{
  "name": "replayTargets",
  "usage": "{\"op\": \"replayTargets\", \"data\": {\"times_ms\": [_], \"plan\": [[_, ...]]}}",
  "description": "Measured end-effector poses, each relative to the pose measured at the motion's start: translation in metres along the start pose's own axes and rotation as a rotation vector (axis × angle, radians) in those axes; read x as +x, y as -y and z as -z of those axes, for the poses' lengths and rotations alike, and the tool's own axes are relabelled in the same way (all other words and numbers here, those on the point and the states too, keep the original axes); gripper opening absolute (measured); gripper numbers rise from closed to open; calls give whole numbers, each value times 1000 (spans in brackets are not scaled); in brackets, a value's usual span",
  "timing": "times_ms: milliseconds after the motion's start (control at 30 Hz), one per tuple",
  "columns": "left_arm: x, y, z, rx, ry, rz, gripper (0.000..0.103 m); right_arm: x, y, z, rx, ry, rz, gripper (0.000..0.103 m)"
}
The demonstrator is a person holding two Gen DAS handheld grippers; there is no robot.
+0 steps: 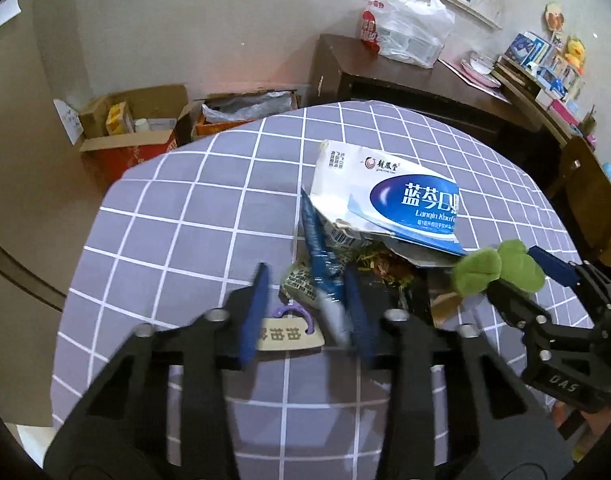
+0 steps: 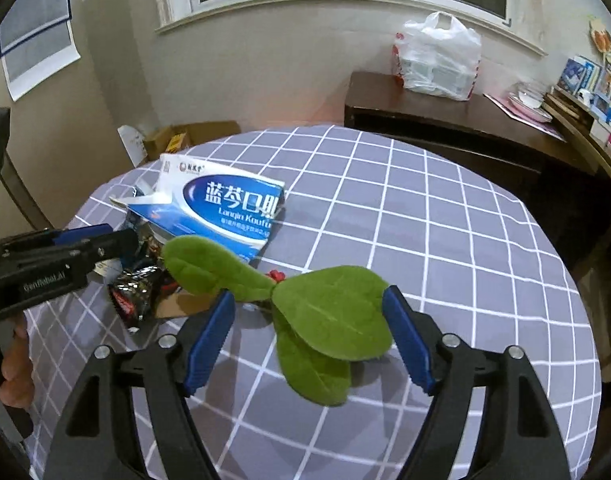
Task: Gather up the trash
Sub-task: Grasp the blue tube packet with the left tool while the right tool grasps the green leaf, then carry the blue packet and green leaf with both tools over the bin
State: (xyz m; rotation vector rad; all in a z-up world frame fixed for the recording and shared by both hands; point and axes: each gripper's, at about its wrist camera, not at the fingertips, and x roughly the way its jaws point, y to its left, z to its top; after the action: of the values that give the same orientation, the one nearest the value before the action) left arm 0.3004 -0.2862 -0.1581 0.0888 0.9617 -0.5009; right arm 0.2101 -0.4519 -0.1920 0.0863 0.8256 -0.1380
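1. Where the left wrist camera looks down over the round table (image 1: 177, 216) with its grey checked cloth, the left gripper (image 1: 305, 280) has its blue fingers (image 1: 255, 312) set around a blue wrapper (image 1: 319, 256). Motion blur hides whether the pads press it, so its grip cannot be told. A wooden tag (image 1: 291, 334) lies on the cloth between the fingers. Just beyond is the trash pile: a crushed white-and-blue medicine box (image 1: 385, 196) atop more wrappers. The right gripper (image 1: 517, 272) enters at the right, by a green leaf (image 1: 497, 268).

2. In the right wrist view, the right gripper (image 2: 309, 304) stands released, jaws wide on either side of the green leaf (image 2: 333, 312), pads clear of it. The medicine box (image 2: 221, 204) lies beyond, a shiny dark wrapper (image 2: 137, 292) beside it, and the left gripper (image 2: 93, 240) reaches in from the left edge.
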Motion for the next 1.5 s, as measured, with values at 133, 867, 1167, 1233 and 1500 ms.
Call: {"op": "replayTargets", "data": {"times_ms": [133,867,1167,1233,1500], "plan": [[0,3,4,37,14,3,25,4,-6,-1,-26,-7,-6,54],[-160,-73,49,-91,237,124,11,-134,-98,-3,-57,237,-72,9],[-211,-178,98,-216,285,30,11,-145,-227,-7,-180,219,-237,9],[-216,-205,111,-247,282,-15,11,-138,-265,-5,-212,201,-282,9],[-217,-330,168,-411,225,-228,11,-72,-407,22,-317,58,-440,9]]}}
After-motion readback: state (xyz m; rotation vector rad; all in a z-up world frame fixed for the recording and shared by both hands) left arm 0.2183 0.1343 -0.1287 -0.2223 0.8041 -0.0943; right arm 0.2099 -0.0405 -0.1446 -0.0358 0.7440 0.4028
